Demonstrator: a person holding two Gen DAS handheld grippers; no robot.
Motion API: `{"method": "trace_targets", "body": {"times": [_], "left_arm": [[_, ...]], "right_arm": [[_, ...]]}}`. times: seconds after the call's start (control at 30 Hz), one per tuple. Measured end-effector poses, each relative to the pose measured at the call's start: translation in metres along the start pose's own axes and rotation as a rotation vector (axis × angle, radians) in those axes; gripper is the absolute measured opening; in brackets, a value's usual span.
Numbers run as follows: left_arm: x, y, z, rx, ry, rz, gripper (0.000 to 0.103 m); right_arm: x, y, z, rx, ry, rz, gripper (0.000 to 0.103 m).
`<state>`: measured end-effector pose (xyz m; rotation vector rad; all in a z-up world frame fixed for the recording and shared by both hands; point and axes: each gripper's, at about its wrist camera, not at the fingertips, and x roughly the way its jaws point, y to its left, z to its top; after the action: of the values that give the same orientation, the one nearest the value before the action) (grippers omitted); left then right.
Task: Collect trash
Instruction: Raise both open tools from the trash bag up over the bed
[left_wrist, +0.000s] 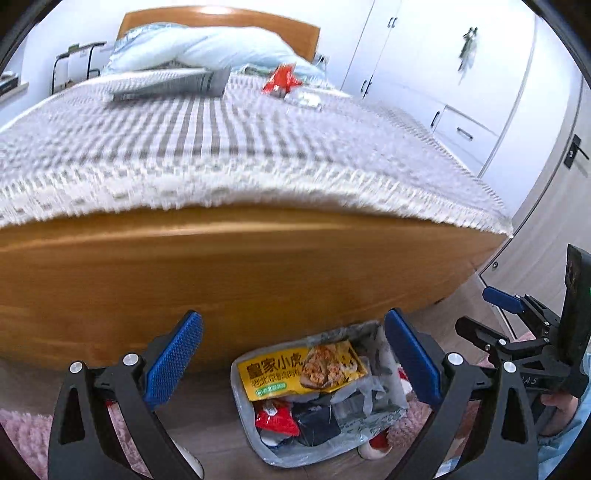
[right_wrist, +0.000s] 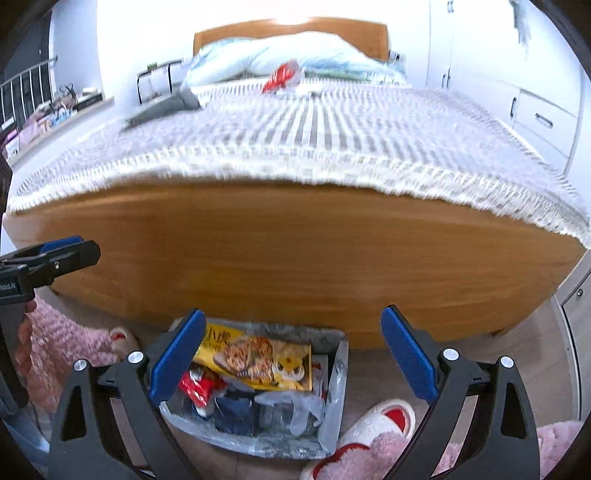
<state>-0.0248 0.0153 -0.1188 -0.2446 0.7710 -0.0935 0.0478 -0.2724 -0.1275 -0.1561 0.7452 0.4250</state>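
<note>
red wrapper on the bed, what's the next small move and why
Probably lift one tool, say the right tool, up and forward over the footboard toward the red wrapper. Both tools are open and empty above the bin, which already holds trash, while the wrapper lies far up the bedspread.

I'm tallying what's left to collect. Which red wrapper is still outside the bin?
The red wrapper lying on the checked bedspread near the pillows; the other red wrapper already sits inside the lined trash bin.

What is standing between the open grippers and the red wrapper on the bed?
Nothing visible blocks it. The red wrapper lies far up the bed, whose footboard rises between it and both grippers above the bin.
</note>
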Motion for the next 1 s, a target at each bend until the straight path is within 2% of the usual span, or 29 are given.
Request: {"method": "trace_targets", "body": {"times": [0.17, 0.37, 0.83, 1.0], "left_arm": [[-0.021, -0.006, 0.009, 0.027, -0.063, -0.026, 0.095], [-0.036, -0.008, 0.018, 0.031, -0.105, -0.031, 0.095], [-0.043, -0.001, 0.038, -0.010, -0.152, 0.010, 0.095], [-0.041, 0.003, 0.052, -0.020, -0.172, 0.020, 0.095]], "right_arm": [[-0.022, -0.002, 0.008, 0.019, -0.111, -0.015, 0.092], [-0.037, -0.003, 0.015, 0.033, -0.201, -0.048, 0.092], [-0.041, 0.000, 0.030, 0.067, -0.272, -0.183, 0.092], [-0.039, 0.002, 0.041, 0.068, -0.319, -0.181, 0.092]]}}
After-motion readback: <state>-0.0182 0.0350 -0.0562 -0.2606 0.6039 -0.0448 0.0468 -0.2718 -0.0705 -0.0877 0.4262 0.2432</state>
